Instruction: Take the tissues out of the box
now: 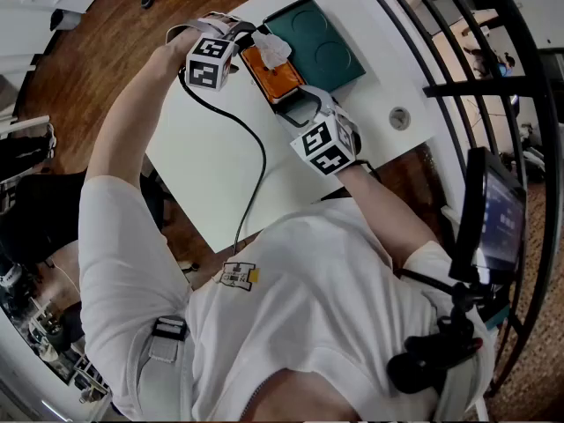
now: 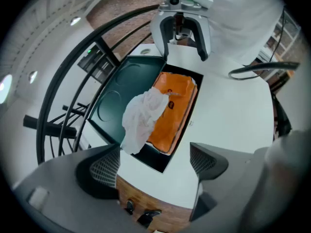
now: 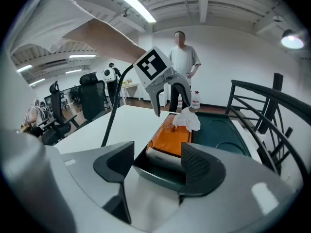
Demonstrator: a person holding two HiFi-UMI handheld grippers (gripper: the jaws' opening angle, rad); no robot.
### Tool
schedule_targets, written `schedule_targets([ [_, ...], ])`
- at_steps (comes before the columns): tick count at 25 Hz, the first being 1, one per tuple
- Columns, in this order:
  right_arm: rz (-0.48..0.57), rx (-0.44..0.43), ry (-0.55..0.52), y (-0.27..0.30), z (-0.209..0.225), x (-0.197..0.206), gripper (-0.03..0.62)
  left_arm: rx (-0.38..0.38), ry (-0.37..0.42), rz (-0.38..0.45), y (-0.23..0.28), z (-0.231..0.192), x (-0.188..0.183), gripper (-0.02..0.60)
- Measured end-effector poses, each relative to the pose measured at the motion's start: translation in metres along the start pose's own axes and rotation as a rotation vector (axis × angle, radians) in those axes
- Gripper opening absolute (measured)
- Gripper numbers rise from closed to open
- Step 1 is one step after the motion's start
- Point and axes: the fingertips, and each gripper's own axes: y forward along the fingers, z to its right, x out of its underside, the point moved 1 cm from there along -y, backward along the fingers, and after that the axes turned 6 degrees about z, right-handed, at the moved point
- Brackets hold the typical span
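Orange tissue box is sitting in green tray on white table, w/ one white tissue sticking up from it. Left gripper & right gripper are hovering at opp. ends, jaws gaping wide, gripping nothing.

Right gripper with 2 jaws apart framing near end of dark tray, orange tissue box inside, 1 white tissue sticking up, left gripper spread above it, person standing beyond white table

Open office, plainly. Black swivel chairs, a long white desk, strip lights overhead, wooden floor.
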Motion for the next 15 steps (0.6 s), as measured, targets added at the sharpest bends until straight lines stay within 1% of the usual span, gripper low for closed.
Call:
schedule_targets([
  [3, -0.012, -0.013, 0.028, 0.003, 0.002, 0.002, 0.313, 0.086, 0.096, -0.015, 0.011, 0.001, -0.005, 0.446],
  [6, -0.020, -0.013, 0.046, 0.008, 0.008, 0.007, 0.314, 0.153, 0.196, 0.000, 0.027, 0.005, -0.015, 0.446],
  [8, -0.021, -0.003, 0.065, 0.010, 0.013, 0.011, 0.314, 0.185, 0.244, 0.012, 0.038, 0.004, -0.020, 0.475],
  [10, -0.021, 0.007, 0.084, 0.012, 0.019, 0.014, 0.314, 0.220, 0.272, 0.013, 0.044, 0.000, -0.023, 0.482],
  [13, -0.017, 0.017, 0.103, 0.013, 0.023, 0.014, 0.314, 0.257, 0.297, 0.009, 0.040, -0.004, -0.024, 0.458],
  [15, -0.017, 0.021, 0.106, 0.013, 0.019, 0.011, 0.310, 0.264, 0.307, 0.008, 0.035, -0.002, -0.026, 0.450],
])
